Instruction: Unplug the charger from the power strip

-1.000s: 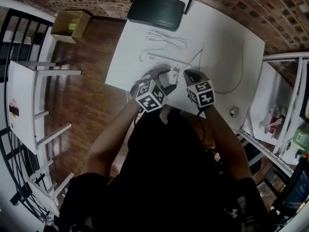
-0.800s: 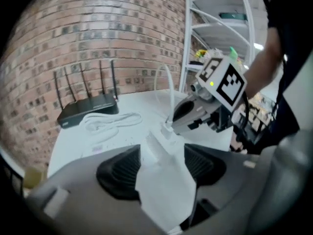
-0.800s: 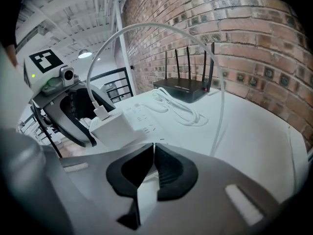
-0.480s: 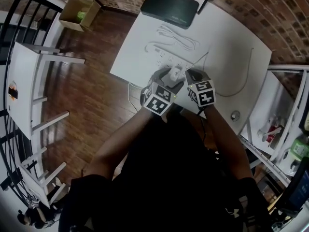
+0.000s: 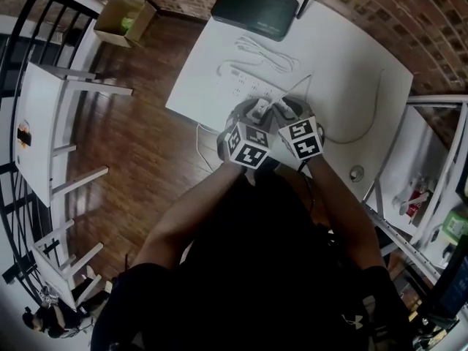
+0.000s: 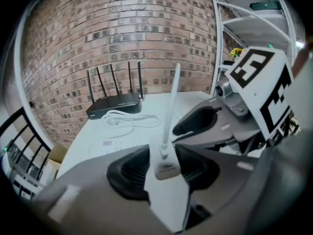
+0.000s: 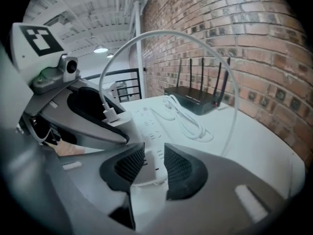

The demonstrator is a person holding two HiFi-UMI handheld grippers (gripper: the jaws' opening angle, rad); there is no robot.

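Note:
The white charger (image 6: 166, 168) sits between the black pads of my left gripper (image 6: 164, 173), whose jaws are closing and press on it from both sides. Its white cable (image 6: 172, 102) rises from its top and arches over to the right (image 7: 195, 38). The charger (image 7: 120, 119) hangs above the white power strip (image 7: 151, 124), clear of it. My right gripper (image 7: 154, 165) has its jaws opening, and the strip's near end shows in the gap, untouched by the pads. From the head view, both grippers (image 5: 252, 115) (image 5: 289, 110) meet over the strip (image 5: 245, 86).
A black router (image 5: 254, 9) with antennas stands at the far edge of the white table (image 5: 351, 72). A coiled white cord (image 5: 267, 53) lies between router and strip. A small round object (image 5: 356, 172) sits near the table's right corner. White shelving (image 5: 431, 159) stands at right, a cardboard box (image 5: 128, 17) on the floor at left.
My left gripper has rolled, its marker cube now turned and close beside the right one. The two grippers have drawn together over the strip's near end.

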